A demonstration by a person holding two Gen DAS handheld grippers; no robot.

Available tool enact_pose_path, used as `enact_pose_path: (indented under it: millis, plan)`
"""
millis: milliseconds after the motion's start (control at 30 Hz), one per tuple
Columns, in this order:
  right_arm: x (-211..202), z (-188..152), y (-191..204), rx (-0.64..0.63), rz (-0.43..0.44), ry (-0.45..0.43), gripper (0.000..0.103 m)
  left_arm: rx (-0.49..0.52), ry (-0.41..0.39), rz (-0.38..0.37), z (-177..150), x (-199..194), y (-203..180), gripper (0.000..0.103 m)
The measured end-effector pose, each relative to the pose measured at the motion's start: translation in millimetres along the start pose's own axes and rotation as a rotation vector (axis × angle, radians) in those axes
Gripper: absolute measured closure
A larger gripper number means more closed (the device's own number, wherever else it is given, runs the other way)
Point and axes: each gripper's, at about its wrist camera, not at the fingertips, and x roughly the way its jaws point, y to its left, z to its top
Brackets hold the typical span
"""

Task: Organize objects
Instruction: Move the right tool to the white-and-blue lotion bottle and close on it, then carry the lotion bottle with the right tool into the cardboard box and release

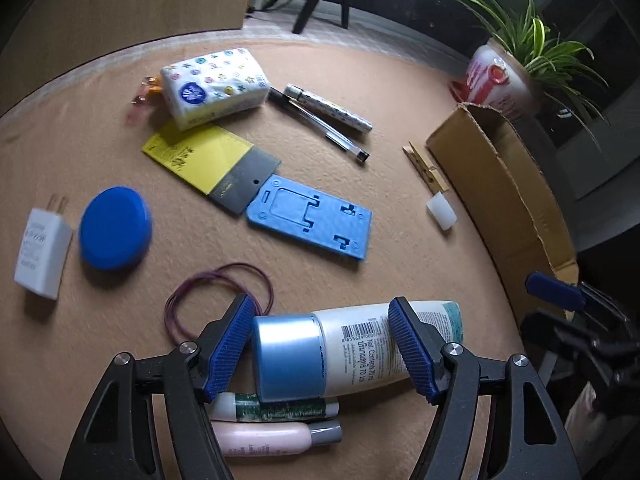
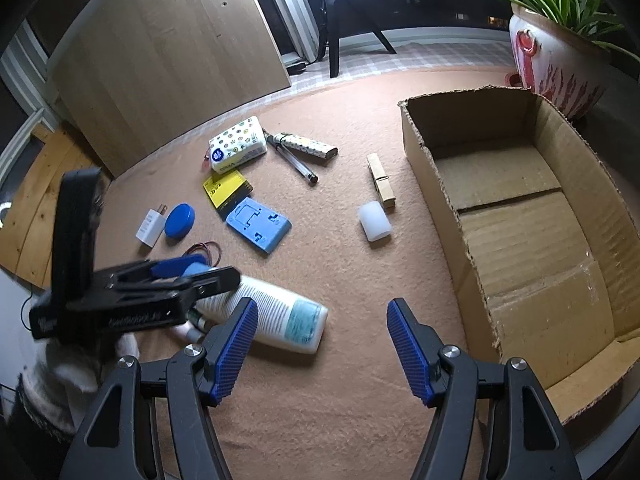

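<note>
Here the left hand-held gripper (image 1: 322,350) straddles the white lotion bottle (image 1: 384,350), jaws partly open on either side of it, pads close to the bottle but not visibly pressing; nothing is held yet. The bottle lies on its side on the carpeted floor (image 1: 400,184), blue cap (image 1: 286,358) towards the camera, well left of the cardboard box (image 2: 520,216). Two small tubes (image 1: 276,420) lie touching just beneath the bottle, and the rubber bands (image 1: 218,300) sit just left of the cap. The right hand-held gripper (image 2: 322,350) hangs half open and empty between bottle and box. Risks, as judged: the pads sit skewed across the round body, so closing may roll or squirt it out; the lower finger may snag a tube; the box stands empty, so sorting is barely begun.
</note>
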Motion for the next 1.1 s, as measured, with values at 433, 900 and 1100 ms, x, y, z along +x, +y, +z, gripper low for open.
enact_pose_path:
  millis: [433,900,1100]
  plan:
    - [72,29,30,-0.081,0.147,0.183,0.039,-0.083,-0.09,-0.039,-59,-58,-9,0.03]
    - [82,-19,42,-0.041,0.316,0.354,0.066,-0.045,-0.038,-0.057,-83,-44,-19,0.03]
    - [75,-8,37,-0.009,0.287,0.297,0.068,-0.01,-0.023,-0.074,-83,-41,-25,0.032]
